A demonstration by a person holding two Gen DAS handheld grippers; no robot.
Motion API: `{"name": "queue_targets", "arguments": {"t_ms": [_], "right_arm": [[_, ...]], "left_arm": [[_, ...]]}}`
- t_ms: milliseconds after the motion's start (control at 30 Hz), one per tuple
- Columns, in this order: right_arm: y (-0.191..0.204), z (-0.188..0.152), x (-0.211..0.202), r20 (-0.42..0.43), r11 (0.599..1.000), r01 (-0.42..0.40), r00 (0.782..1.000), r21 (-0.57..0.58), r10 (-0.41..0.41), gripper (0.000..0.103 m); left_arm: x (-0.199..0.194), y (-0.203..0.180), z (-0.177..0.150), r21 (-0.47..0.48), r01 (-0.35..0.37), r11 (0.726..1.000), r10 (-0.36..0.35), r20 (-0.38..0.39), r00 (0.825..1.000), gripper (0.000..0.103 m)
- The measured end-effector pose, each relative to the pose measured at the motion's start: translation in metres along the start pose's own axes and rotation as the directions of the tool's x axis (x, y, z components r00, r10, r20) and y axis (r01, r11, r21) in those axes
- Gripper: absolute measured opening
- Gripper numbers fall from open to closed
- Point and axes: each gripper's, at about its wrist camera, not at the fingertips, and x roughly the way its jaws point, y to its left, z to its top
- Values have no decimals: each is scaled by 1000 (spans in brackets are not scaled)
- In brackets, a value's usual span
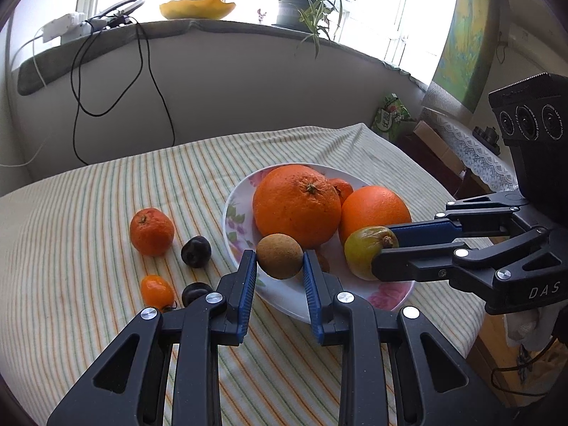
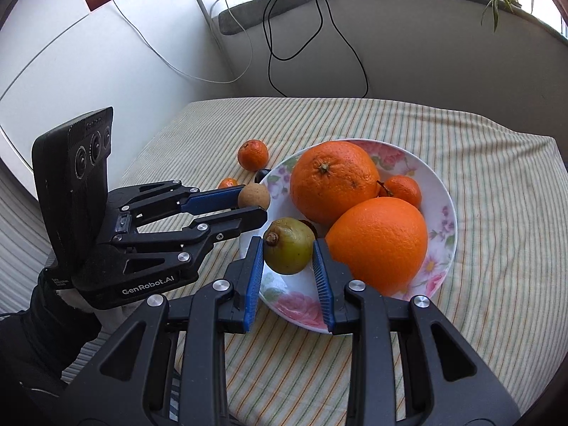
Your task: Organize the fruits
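Observation:
A floral plate (image 1: 232,213) (image 2: 440,191) holds two large oranges (image 1: 296,206) (image 2: 378,245) and a small mandarin (image 2: 403,190). My left gripper (image 1: 279,261) (image 2: 254,204) is shut on a brown round fruit (image 1: 279,255) (image 2: 253,196) over the plate's near rim. My right gripper (image 2: 288,248) (image 1: 385,248) is shut on a green-yellow fruit (image 2: 288,250) (image 1: 362,254) over the plate. On the cloth left of the plate lie a mandarin (image 1: 152,231) (image 2: 252,155), a kumquat (image 1: 157,293) and two dark plums (image 1: 196,251) (image 1: 195,293).
The striped tablecloth (image 1: 88,213) covers the table, which ends at a wall behind. Black cables (image 1: 149,81) hang from the window sill with a yellow bowl (image 1: 197,7) and a potted plant (image 1: 301,10). A side cabinet with lace (image 1: 461,142) stands right.

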Motion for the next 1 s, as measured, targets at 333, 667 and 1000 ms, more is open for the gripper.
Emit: {"name": "queue_targets", "arguments": {"t_ms": [333,667,1000], "right_arm": [[4,1,-3,2,999,25,1000,-25,-25,30],[14,1,-13,48,996,50,998,-71,-47,62],[12,1,-19,58,996,56,997,-64,-52,63]], "left_arm": [[1,-2,2,7,-9,1000,9,2,1000,25],[-2,2,1,-7,-24,1000,24,7,1000,38],[-7,9,-2,-23,-34,999,35,11,999,38]]}}
